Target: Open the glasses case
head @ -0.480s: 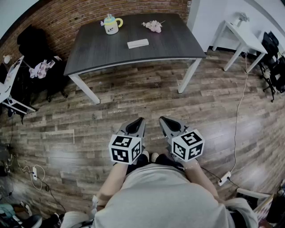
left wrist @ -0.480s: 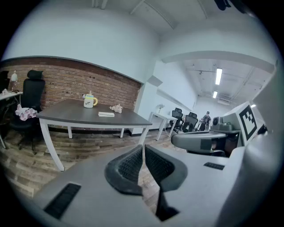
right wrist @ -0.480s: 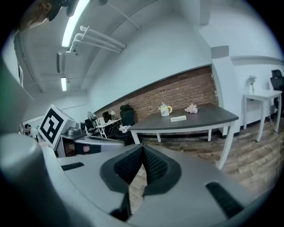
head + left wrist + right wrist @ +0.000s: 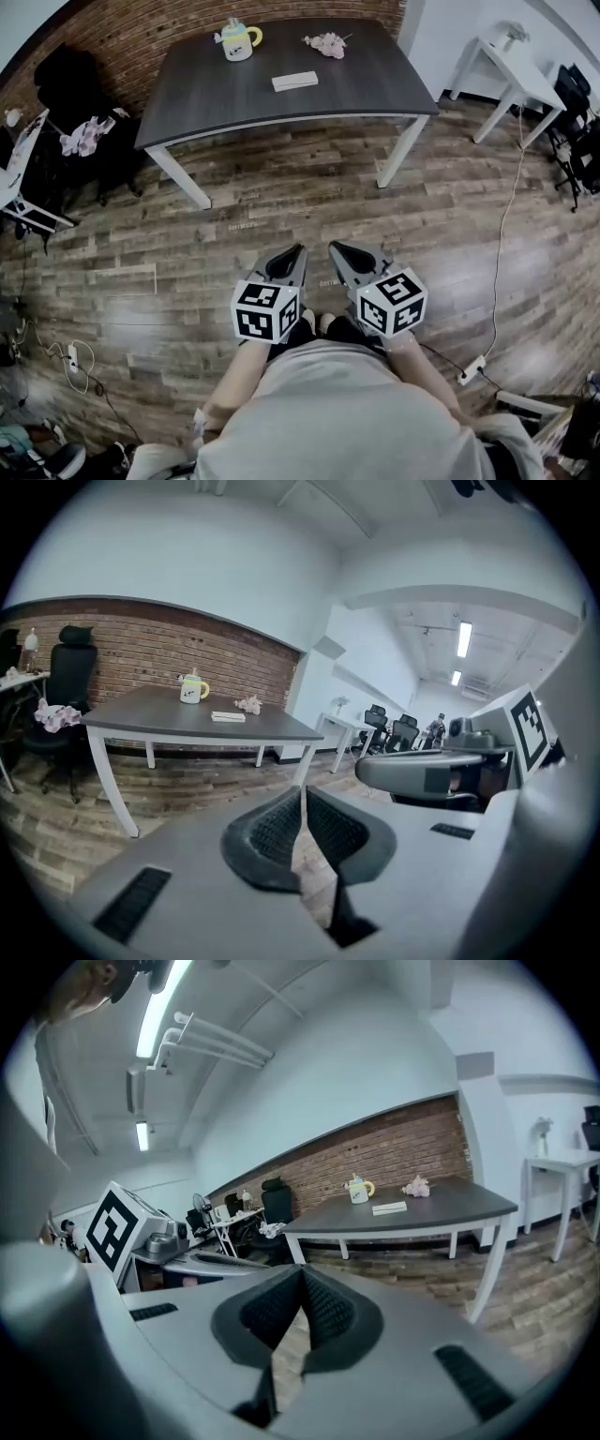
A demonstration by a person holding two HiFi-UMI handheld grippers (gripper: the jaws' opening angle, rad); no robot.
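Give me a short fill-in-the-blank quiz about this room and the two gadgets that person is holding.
The jaws of the left hand-held gripper and the right hand-held gripper are both ____.
The glasses case on the dark table is ____ in colour.
The mug on the same table has a ____ handle.
The wall behind the table is built of ____.
Missing words: shut; white; yellow; brick.

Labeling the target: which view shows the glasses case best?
Head view: the glasses case lies in full outline, seen from above, on the dark table. Both gripper views catch it edge-on and far off, only a thin pale sliver.
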